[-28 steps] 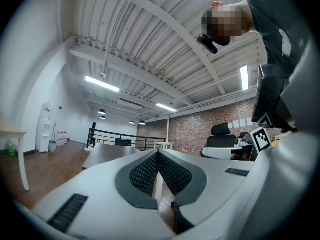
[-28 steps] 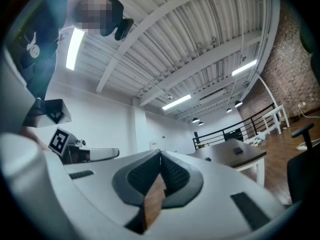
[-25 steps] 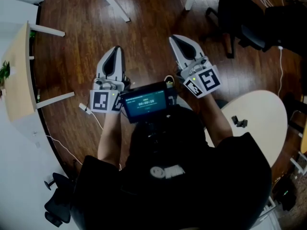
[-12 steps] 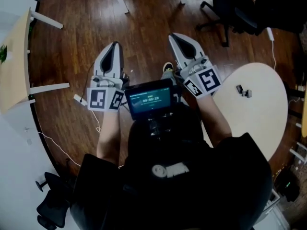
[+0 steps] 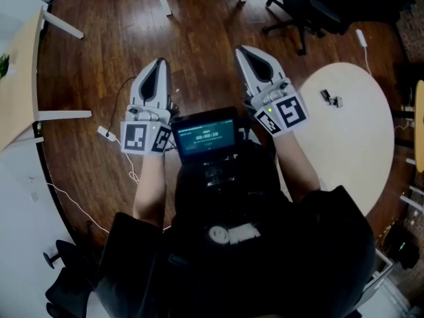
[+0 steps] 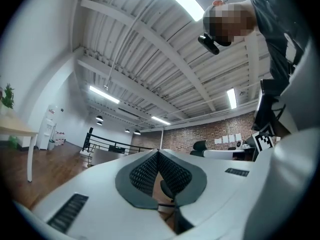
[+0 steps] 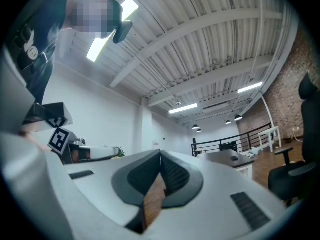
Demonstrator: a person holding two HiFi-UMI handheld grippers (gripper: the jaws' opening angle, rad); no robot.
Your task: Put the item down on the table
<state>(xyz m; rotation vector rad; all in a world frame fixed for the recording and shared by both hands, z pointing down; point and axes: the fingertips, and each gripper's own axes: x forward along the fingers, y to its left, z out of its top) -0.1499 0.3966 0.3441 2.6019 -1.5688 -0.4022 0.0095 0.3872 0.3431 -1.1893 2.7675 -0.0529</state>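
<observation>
Wood floor under both grippers, nothing held; we see the small dark item (image 5: 329, 98) lying on the pale round table (image 5: 358, 151).
We read the left gripper (image 5: 159, 66) and the right gripper (image 5: 247, 52) as pressed fully together, with no object between the jaws of either. The item is too small to identify; it sits well apart from both, nearer the right one. Risks, as we judge them: going at the item with closed jaws would shove it across the tabletop, maybe off the edge, and the white cable (image 5: 116, 144) on the floor at the left could catch a foot. Pose: elbows bent, bare forearms forward, grippers side by side flanking the chest screen (image 5: 207, 135), pointing ahead, right one canted outward.
</observation>
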